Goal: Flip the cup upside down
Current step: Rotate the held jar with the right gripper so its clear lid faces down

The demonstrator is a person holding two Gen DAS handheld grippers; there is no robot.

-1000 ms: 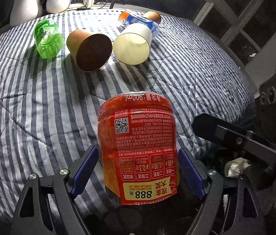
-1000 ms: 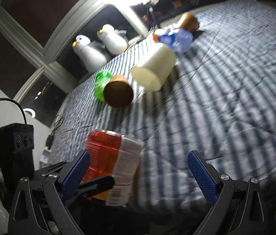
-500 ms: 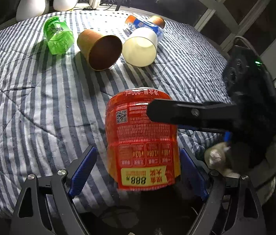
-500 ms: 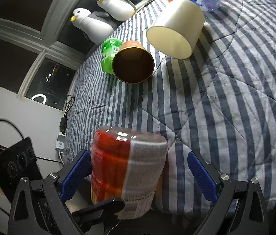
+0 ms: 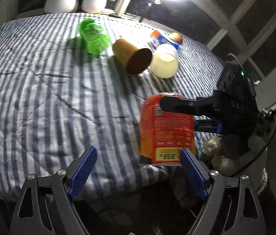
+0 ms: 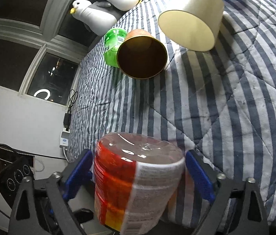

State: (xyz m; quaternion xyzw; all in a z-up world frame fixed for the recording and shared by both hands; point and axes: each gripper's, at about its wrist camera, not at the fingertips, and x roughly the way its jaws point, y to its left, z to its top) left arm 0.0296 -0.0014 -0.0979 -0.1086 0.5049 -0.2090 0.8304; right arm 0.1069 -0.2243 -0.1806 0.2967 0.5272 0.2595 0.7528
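A red labelled cup (image 5: 166,129) stands upright near the front edge of the striped quilt (image 5: 40,98), its printed label reading upside down. My right gripper (image 6: 138,176) is shut on the red cup (image 6: 138,178), with a blue pad pressed to each side. In the left wrist view one black finger of the right gripper (image 5: 194,115) crosses the cup's upper part. My left gripper (image 5: 138,170) is open, holds nothing and sits just before and left of the cup. I cannot tell whether the cup rests on the quilt.
On the quilt lie a brown paper cup (image 5: 133,58) (image 6: 141,54), a cream cup (image 5: 164,63) (image 6: 190,23), a green bottle (image 5: 93,37) and a blue bottle (image 5: 165,39). Two penguin toys (image 6: 98,17) sit by the window. A person's hand (image 5: 216,152) holds the right gripper.
My left gripper has opened, let go of the red cup and drawn back to the left. My right gripper has come in around the cup and shut on it.
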